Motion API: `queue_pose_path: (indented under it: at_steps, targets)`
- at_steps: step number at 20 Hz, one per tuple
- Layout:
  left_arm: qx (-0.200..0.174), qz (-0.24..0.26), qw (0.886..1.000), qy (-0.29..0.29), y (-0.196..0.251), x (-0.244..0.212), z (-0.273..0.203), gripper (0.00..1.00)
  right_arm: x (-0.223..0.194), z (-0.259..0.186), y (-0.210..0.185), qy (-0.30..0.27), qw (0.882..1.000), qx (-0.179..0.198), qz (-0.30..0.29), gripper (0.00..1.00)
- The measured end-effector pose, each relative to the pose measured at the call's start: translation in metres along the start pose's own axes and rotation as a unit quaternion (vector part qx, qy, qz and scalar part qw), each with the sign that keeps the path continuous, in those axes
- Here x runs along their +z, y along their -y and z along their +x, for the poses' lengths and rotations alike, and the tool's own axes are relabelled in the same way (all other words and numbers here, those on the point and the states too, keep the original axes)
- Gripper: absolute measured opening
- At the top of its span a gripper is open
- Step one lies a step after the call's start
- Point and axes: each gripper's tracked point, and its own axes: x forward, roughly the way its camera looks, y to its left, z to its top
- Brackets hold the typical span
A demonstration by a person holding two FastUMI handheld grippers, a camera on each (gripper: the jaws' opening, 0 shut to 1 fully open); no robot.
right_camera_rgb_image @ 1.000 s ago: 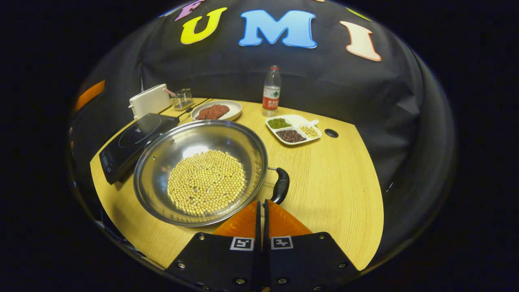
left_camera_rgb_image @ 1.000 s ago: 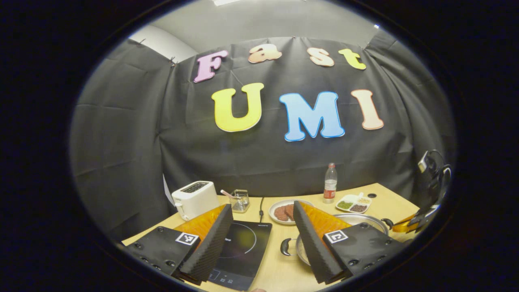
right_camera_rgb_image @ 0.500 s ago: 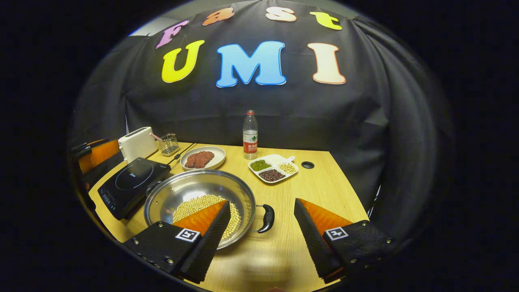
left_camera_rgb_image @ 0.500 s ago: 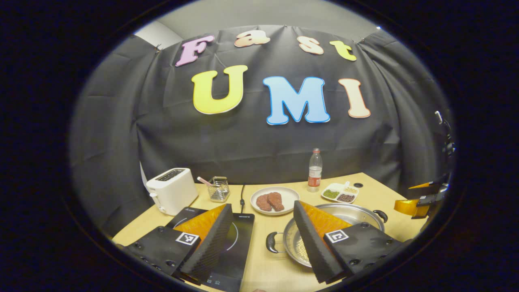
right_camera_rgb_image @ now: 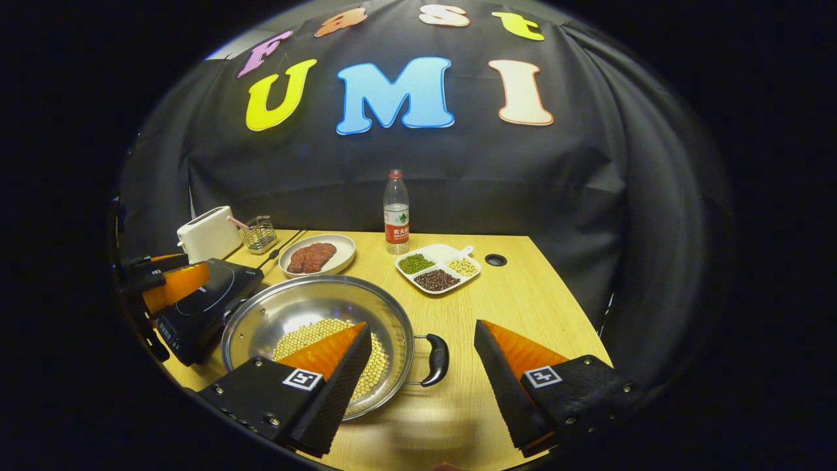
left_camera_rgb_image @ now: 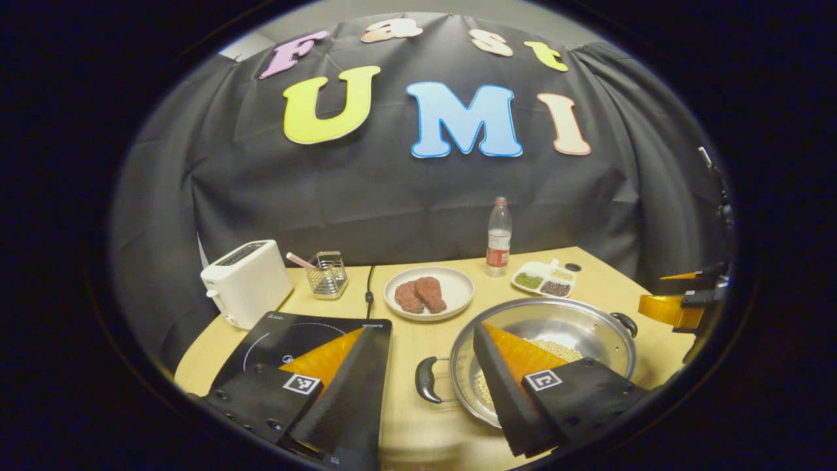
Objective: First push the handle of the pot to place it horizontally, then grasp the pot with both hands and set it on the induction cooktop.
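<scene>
A wide steel pot (left_camera_rgb_image: pixel 562 324) (right_camera_rgb_image: pixel 307 311) holding yellow beans rests on the wooden table to the right of the black induction cooktop (left_camera_rgb_image: pixel 294 333) (right_camera_rgb_image: pixel 203 304). Its two black handles point left (left_camera_rgb_image: pixel 425 381) and right (right_camera_rgb_image: pixel 437 360). My left gripper (left_camera_rgb_image: pixel 425 386) is open and hovers in front of the left handle, which lies in the gap between its fingers. My right gripper (right_camera_rgb_image: pixel 422 373) is open too, with the right handle in its gap. Neither gripper touches the pot. The other gripper's orange fingers show at the views' edges (left_camera_rgb_image: pixel 673 307) (right_camera_rgb_image: pixel 173 284).
At the back of the table (right_camera_rgb_image: pixel 523 307) stand a white toaster (left_camera_rgb_image: pixel 245 281), a wire basket (left_camera_rgb_image: pixel 325 275), a plate of meat (left_camera_rgb_image: pixel 428 294), a water bottle (right_camera_rgb_image: pixel 395 212) and a divided dish of beans (right_camera_rgb_image: pixel 437 268). A cable hole (right_camera_rgb_image: pixel 495 260) lies near the right edge.
The right gripper went from shut beside the pot's right handle to open around it. The left gripper tipped down and drew nearer, so the left handle now lies between its fingers.
</scene>
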Motion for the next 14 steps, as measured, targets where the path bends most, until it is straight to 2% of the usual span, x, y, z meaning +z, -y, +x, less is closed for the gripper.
queue_pose_path:
  at_steps: [1,2,3,5,6,11,12,13,14]
  targets:
    - [-0.003,-0.001,1.0,-0.009,0.002,-0.008,0.007,0.94,-0.002,0.004,0.0,-0.005,1.0,0.0,0.001,0.97]
    - [-0.004,-0.002,1.0,-0.019,0.002,-0.015,0.012,1.0,-0.004,0.007,0.0,-0.009,1.0,-0.001,0.001,0.96]
    - [-0.006,-0.002,1.0,-0.029,0.003,-0.022,0.016,0.94,-0.007,0.01,-0.001,-0.014,1.0,-0.001,0.001,0.97]
    - [-0.009,-0.002,0.999,-0.048,0.004,-0.036,0.024,0.94,-0.012,0.017,-0.001,-0.024,1.0,-0.002,0.002,0.97]
    - [-0.01,-0.004,0.998,-0.056,0.004,-0.042,0.029,0.98,-0.015,0.02,-0.001,-0.03,1.0,-0.002,0.002,0.97]
    - [-0.015,-0.02,0.995,-0.097,0.003,-0.069,0.052,0.98,-0.035,0.035,-0.002,-0.067,0.998,-0.004,0.0,0.97]
    - [-0.016,-0.022,0.994,-0.106,0.004,-0.074,0.056,0.98,-0.038,0.037,-0.002,-0.074,0.997,-0.004,0.002,0.96]
    - [-0.017,-0.024,0.993,-0.114,0.004,-0.08,0.059,0.92,-0.042,0.04,-0.002,-0.082,0.997,-0.004,0.005,0.96]
    - [-0.018,-0.026,0.992,-0.123,0.005,-0.085,0.062,0.93,-0.045,0.042,-0.002,-0.089,0.996,-0.004,0.008,0.96]
